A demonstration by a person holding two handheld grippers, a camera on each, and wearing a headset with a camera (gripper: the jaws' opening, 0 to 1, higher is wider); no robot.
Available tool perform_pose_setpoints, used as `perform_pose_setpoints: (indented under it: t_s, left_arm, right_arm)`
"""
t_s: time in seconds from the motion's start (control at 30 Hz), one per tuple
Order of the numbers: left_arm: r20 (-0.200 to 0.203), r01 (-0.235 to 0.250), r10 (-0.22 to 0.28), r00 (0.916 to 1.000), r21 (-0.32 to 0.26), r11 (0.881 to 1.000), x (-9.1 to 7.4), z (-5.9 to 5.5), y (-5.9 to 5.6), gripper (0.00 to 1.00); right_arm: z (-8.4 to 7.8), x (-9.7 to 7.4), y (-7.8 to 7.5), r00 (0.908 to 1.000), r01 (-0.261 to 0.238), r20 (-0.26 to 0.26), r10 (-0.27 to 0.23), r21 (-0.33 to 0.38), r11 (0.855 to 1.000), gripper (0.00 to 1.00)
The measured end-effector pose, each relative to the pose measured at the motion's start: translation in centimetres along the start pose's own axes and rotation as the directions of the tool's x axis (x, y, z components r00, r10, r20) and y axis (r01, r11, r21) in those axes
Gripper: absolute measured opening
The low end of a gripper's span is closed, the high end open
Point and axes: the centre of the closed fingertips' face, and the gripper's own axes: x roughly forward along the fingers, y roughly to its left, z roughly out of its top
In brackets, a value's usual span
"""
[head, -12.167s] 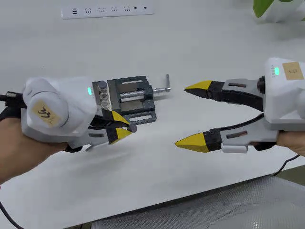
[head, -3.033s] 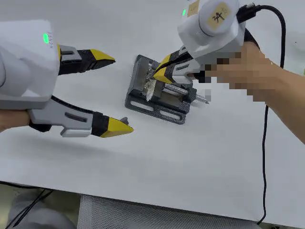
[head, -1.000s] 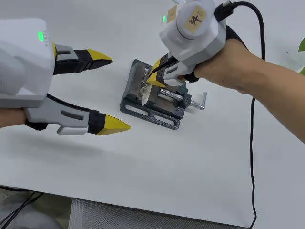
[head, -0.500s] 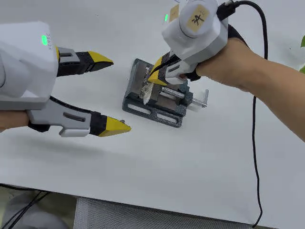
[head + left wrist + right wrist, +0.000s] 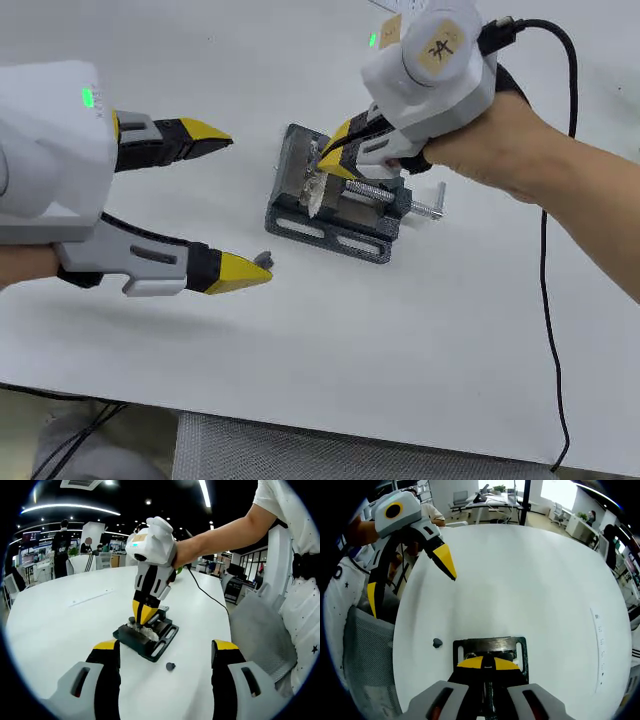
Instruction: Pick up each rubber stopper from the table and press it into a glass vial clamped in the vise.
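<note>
Grey rubber, small and round with a short plug and a wider cap: one stopper [image 5: 263, 259] lies loose on the white table [image 5: 420, 340], just beside the tip of the left gripper's [image 5: 230, 200] nearer jaw. In the left gripper view the stopper [image 5: 170, 666] sits on the table between that gripper's [image 5: 166, 647] two jaws, a little ahead of their yellow tips. Those jaws stand spread wide with nothing between them.

Farther ahead of the left gripper stands the dark metal vise [image 5: 330, 235], its screw handle pointing away from that gripper. The glass vials [image 5: 318, 188] show as a pale, shiny cluster clamped between the vise's cheeks; they are too small to count.

The right gripper [image 5: 331, 165] comes down from above with its yellow tips pressed together, right at the vials. Whether a stopper is pinched between the tips I cannot tell. In the right gripper view its own tips [image 5: 487, 663] are closed over the vise [image 5: 490, 642], and the loose stopper [image 5: 437, 642] lies on the table off to their left, apart from the vise. A black cable [image 5: 550, 250] trails from the right gripper across the table.
</note>
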Motion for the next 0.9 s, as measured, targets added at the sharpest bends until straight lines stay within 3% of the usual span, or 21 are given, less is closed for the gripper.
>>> perform_pose_setpoints:
  t_s: [0.27, 0.63, 0.9]
  left_arm:
    - [-0.008, 0.002, -0.002, 1.0, 0.002, 1.0, -0.1, 0.0, -0.1, 0.73]
    - [-0.024, 0.005, -0.005, 0.9997, 0.002, 1.0, -0.2, -0.2, -0.4, 0.73]
    - [-0.043, -0.001, 0.0, 0.9991, -0.009, 1.0, -0.3, -0.6, -0.9, 0.72]
  right_arm:
    - [0.1, 0.0, -0.1, 0.9997, 0.001, 0.024, -0.002, 0.029, 1.0, 0.05]
    - [-0.2, -2.1, -0.1, 0.9959, 0.054, 0.069, -0.059, 0.074, 0.996, 0.1]
    - [-0.3, -3.6, -0.3, 0.9872, 0.095, 0.117, -0.109, 0.115, 0.989, 0.17]
